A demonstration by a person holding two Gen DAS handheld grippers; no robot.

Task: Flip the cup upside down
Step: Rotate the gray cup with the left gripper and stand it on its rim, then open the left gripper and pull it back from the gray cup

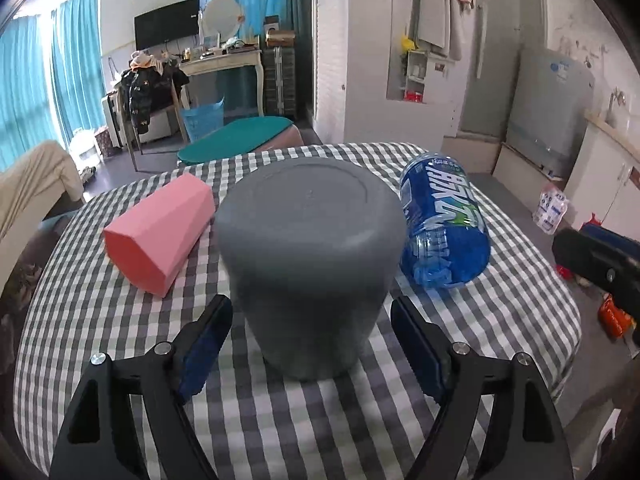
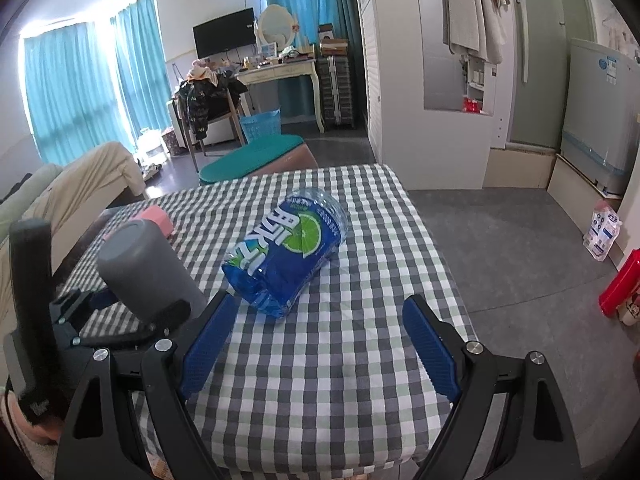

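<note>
A grey cup (image 1: 310,256) stands upside down on the checked tablecloth (image 1: 100,320), its flat base up. My left gripper (image 1: 312,320) is open, its blue pads on either side of the cup's lower part and clear of it. In the right wrist view the same cup (image 2: 146,268) is at the left with the left gripper (image 2: 132,312) around it. My right gripper (image 2: 316,320) is open and empty above the table's near right part.
A pink box (image 1: 160,232) lies on its side left of the cup. A blue plastic bottle (image 1: 444,224) lies on its side right of it, also in the right wrist view (image 2: 286,256). The table's right edge (image 2: 440,248) drops to grey floor.
</note>
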